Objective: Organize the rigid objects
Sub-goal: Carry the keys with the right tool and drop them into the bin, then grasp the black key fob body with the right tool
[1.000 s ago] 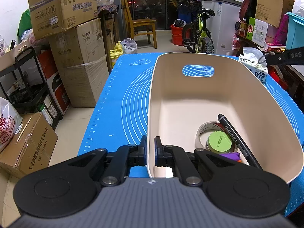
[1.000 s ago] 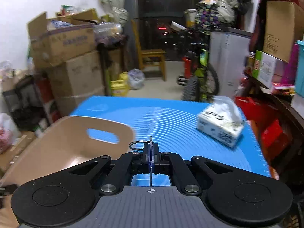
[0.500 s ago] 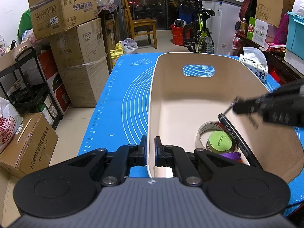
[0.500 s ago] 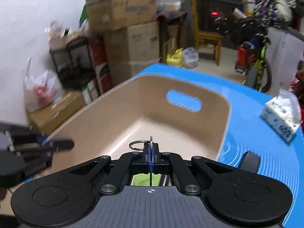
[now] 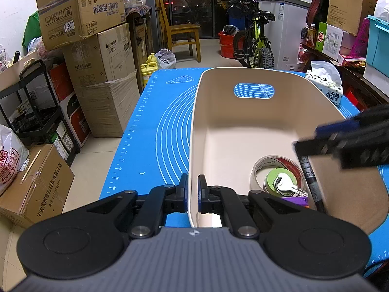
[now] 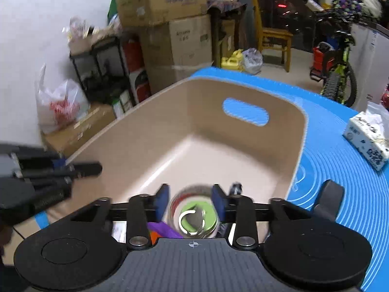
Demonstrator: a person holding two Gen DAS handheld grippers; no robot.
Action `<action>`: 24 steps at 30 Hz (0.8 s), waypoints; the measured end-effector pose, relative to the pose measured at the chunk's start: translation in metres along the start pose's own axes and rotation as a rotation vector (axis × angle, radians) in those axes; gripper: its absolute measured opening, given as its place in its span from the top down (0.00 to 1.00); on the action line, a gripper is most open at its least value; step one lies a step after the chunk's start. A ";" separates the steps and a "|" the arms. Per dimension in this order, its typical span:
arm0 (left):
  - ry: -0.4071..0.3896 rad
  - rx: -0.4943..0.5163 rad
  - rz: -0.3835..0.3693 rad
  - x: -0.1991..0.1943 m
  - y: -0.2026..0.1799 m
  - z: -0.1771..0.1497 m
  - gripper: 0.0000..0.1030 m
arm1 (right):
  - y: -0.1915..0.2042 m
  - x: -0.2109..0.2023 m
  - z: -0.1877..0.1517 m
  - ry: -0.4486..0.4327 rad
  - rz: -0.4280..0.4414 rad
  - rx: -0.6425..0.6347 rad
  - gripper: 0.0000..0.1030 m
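Note:
A beige bin (image 5: 243, 121) stands on the blue mat (image 5: 155, 126). My left gripper (image 5: 192, 196) is shut on the bin's near wall. In the bin lie a tape roll (image 5: 262, 168), a green round tin (image 5: 279, 177), a black marker (image 5: 311, 182) and a purple piece (image 5: 296, 200). A silver key on a ring (image 5: 287, 186) lies on the tin. My right gripper (image 6: 191, 200) is open and empty above the tin (image 6: 197, 216) and key ring (image 6: 192, 221); it also shows in the left wrist view (image 5: 345, 141) over the bin's right side.
A tissue pack (image 5: 325, 88) sits on the mat right of the bin. A dark object (image 6: 328, 197) lies on the mat by the bin. Stacked cardboard boxes (image 5: 97, 56), a black shelf cart, a chair and a bicycle stand beyond the table.
My right gripper opened and let go of the key, which now lies on the green tin in the bin. The left gripper has not moved.

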State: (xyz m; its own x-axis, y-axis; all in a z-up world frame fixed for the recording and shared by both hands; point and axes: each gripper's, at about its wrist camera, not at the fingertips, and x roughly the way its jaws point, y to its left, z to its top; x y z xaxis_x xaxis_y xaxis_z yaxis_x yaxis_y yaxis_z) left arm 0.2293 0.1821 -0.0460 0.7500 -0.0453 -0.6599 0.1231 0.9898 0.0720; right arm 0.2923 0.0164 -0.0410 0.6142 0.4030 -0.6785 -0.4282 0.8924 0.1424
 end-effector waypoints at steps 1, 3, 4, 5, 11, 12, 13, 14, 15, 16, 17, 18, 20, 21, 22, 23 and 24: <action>0.000 -0.001 -0.001 0.000 0.000 0.000 0.93 | -0.003 -0.006 0.002 -0.022 -0.004 0.015 0.40; 0.000 0.000 0.000 0.000 0.000 0.000 0.93 | -0.011 -0.014 0.004 -0.057 -0.015 0.045 0.36; 0.000 0.000 0.000 0.000 0.000 0.000 0.93 | -0.015 -0.019 0.005 -0.079 -0.025 0.065 0.32; 0.000 0.000 0.000 0.000 0.000 0.000 0.93 | -0.020 -0.023 0.005 -0.099 -0.035 0.082 0.30; 0.000 0.000 0.000 0.000 0.000 0.000 0.93 | -0.055 -0.039 -0.007 -0.193 -0.169 0.202 0.23; 0.000 0.000 0.000 0.000 0.000 0.000 0.93 | -0.062 -0.039 -0.010 -0.199 -0.196 0.226 0.23; 0.000 0.000 0.000 0.000 0.000 0.000 0.93 | -0.068 -0.040 -0.013 -0.203 -0.224 0.248 0.23; 0.000 0.000 0.001 0.000 0.000 0.000 0.93 | -0.074 -0.040 -0.016 -0.204 -0.245 0.269 0.23; 0.000 0.001 0.001 0.000 0.000 0.000 0.93 | -0.081 -0.039 -0.019 -0.202 -0.270 0.293 0.23; 0.000 0.001 0.001 0.000 0.000 0.000 0.93 | -0.087 -0.039 -0.023 -0.199 -0.294 0.310 0.23; 0.000 0.000 0.000 0.000 0.000 0.000 0.93 | -0.092 -0.037 -0.027 -0.195 -0.315 0.317 0.23; 0.000 0.000 -0.001 0.000 0.000 0.000 0.93 | -0.096 -0.033 -0.030 -0.187 -0.335 0.319 0.23; 0.000 0.000 -0.001 0.000 0.000 0.000 0.93 | -0.104 -0.022 -0.036 -0.170 -0.375 0.318 0.23; 0.000 0.000 -0.001 0.000 0.000 0.000 0.93 | -0.108 -0.017 -0.040 -0.162 -0.390 0.317 0.23; 0.000 0.000 0.000 0.000 0.000 0.000 0.93 | -0.112 -0.012 -0.044 -0.151 -0.404 0.319 0.23; 0.000 0.000 0.000 0.000 0.000 0.000 0.93 | -0.116 -0.008 -0.046 -0.144 -0.413 0.324 0.24; 0.000 -0.001 -0.001 0.000 0.000 0.000 0.93 | -0.118 -0.005 -0.049 -0.143 -0.420 0.333 0.23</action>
State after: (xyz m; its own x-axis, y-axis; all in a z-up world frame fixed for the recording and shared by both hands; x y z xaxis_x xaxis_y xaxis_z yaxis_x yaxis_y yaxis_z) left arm 0.2295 0.1824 -0.0463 0.7499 -0.0458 -0.6599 0.1232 0.9898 0.0712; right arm 0.3075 -0.1011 -0.0897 0.7811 0.0017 -0.6244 0.0910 0.9890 0.1166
